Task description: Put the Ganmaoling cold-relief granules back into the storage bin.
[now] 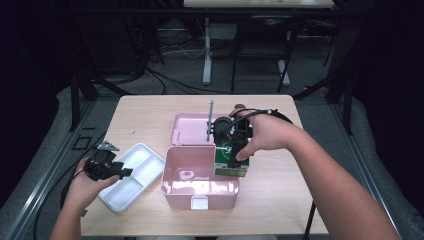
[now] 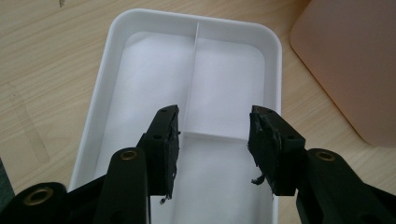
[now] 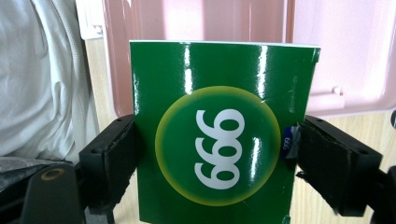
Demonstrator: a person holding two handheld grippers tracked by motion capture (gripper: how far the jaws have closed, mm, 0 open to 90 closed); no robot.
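1. The green box is a glossy rectangular carton; its face carries a yellow-rimmed green circle with white "999" numerals, seen inverted in the right gripper view.
2. The right gripper is clamped on the green box, one jaw on each side edge.
3. The green box is held upright at the right end of the open pink container.
4. The left gripper has its jaws apart above the white divided tray, gripping nothing.

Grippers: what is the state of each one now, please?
Left gripper: open, holding nothing, above the white tray.
Right gripper: closed on the green box.
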